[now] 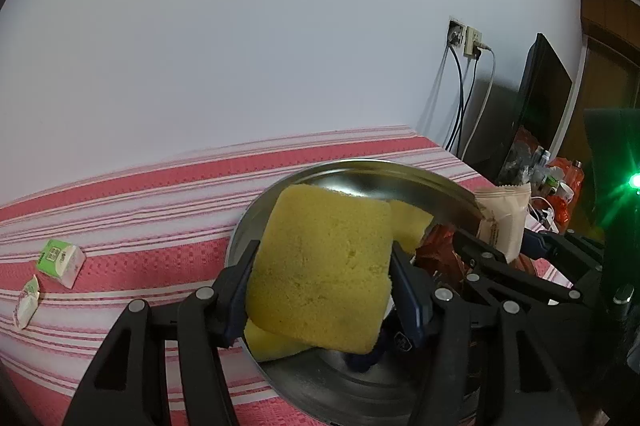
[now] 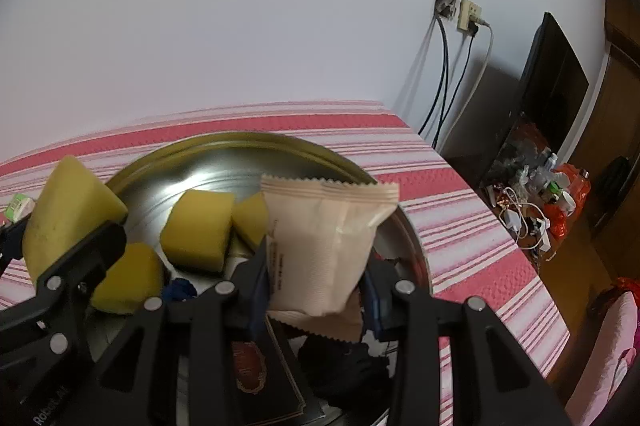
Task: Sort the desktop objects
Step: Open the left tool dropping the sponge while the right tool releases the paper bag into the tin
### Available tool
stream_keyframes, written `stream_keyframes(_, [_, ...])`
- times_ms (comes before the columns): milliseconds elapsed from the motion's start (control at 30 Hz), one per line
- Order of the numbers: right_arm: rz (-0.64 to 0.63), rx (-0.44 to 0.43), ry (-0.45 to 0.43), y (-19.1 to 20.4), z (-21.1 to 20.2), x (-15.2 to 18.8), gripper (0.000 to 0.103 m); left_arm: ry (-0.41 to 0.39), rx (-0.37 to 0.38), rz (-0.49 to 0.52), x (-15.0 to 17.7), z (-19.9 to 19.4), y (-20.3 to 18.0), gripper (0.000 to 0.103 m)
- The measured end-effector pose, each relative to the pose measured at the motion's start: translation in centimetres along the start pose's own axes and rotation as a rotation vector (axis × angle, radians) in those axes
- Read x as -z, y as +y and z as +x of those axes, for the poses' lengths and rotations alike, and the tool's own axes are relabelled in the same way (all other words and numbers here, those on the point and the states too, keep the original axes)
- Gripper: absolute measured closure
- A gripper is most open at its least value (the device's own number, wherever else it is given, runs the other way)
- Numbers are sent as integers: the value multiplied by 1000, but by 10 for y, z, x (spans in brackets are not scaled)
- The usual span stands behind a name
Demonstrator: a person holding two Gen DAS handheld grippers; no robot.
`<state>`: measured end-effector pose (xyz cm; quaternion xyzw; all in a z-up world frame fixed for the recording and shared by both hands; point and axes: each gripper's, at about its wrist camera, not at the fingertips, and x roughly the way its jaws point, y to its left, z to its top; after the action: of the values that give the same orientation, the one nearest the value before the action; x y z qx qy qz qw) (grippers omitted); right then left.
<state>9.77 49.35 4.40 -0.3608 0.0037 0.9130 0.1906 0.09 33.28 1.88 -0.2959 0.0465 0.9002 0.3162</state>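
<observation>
The left tool [image 1: 320,278] clamps a yellow sponge [image 1: 320,266] over the metal tray [image 2: 224,154], and the right tool [image 2: 316,290] pinches a beige sachet [image 2: 320,242] above it. In the tray lie more yellow sponges [image 2: 198,230] and a dark packet [image 2: 256,378]; two small green cartons [image 1: 60,260] sit on the striped bench [image 1: 140,202].

A lived-in home room — the surface [image 2: 460,194] wears a red-and-white striped cloth against a plain white wall [image 2: 240,6]. Wall sockets [image 2: 460,8] trail cables [image 2: 444,86] down beside a dark monitor [image 2: 556,82], with chargers and plastic bags [image 2: 536,194] heaped below — and a wooden door [image 2: 616,98] behind.
</observation>
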Motion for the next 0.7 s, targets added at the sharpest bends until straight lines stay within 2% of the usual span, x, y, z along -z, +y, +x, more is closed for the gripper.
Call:
stream_keyframes(200, [-19,2,19,2,7,1,61,28,-15,5,3,10,3,40])
stream_keyframes(300, [-6,10,14,-2,7,2,43,47,-26,-10,3,14,8,34])
stream_keyframes(333, [0,11,5,-3,5,2,41,44,-29,-19,2,12,11,27])
stream_keyframes(367, [2,11,0,-5,4,2,41,39,-34,-26,2,10,12,20])
stream_keyframes(433, [10,8,-14,-7,0,0,41,16,-39,-38,0,4,15,16])
stream_keyframes(700, [28,0,-39,-4,-11,-2,41,-22,-55,-28,-3,-12,17,15])
